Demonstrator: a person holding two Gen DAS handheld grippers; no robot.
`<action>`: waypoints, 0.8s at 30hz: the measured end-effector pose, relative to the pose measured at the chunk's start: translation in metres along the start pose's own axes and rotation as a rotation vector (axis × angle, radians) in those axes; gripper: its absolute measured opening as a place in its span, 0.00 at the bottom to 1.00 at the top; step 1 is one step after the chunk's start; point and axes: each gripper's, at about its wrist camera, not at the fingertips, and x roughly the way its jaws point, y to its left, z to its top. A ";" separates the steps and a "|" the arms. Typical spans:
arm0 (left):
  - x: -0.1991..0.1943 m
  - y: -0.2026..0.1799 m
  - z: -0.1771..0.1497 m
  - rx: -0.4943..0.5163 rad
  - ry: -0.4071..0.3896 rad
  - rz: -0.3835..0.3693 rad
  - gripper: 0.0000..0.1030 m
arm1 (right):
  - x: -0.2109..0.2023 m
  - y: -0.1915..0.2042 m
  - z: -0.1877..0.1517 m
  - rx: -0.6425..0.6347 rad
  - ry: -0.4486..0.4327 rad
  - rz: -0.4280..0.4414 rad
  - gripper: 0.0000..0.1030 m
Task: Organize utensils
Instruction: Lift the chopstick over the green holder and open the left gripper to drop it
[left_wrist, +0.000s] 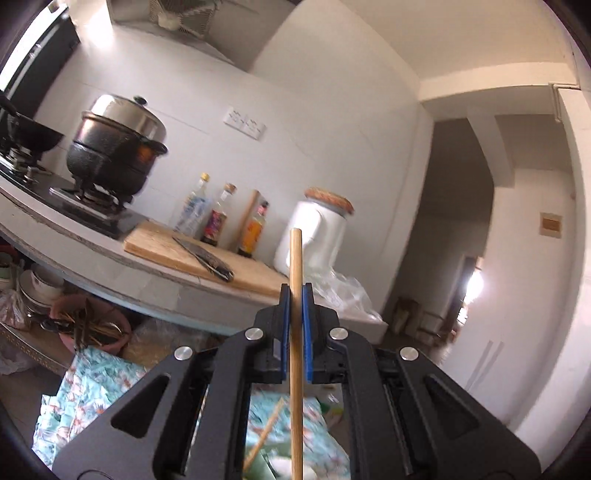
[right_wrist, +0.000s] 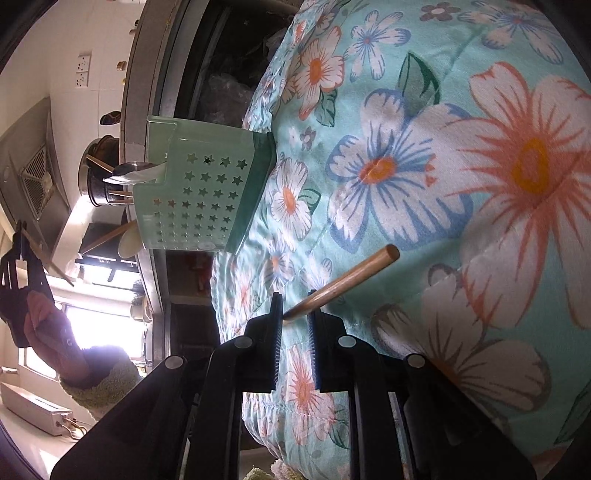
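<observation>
1. We see a bamboo chopstick (left_wrist: 296, 332), pale tan and round, standing near upright, pinched between blue pads with its blunt end at the top.
2. We see a second chopstick (right_wrist: 341, 284) lying on the floral cloth (right_wrist: 461, 166), its thick end pointing far and right, its thin end between two dark fingers.
3. We see a pale green utensil holder (right_wrist: 199, 195) with star-shaped holes on the cloth's far left edge, spoons and chopsticks poking out.
</observation>
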 end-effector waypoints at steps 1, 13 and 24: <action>0.006 -0.001 -0.003 0.004 -0.023 0.020 0.05 | 0.000 0.000 0.000 0.002 0.000 0.002 0.13; 0.062 -0.005 -0.051 0.065 -0.060 0.194 0.05 | -0.007 -0.009 0.003 0.016 -0.007 0.020 0.12; 0.069 -0.013 -0.077 0.180 -0.070 0.236 0.05 | -0.010 -0.013 0.003 0.017 -0.012 0.029 0.12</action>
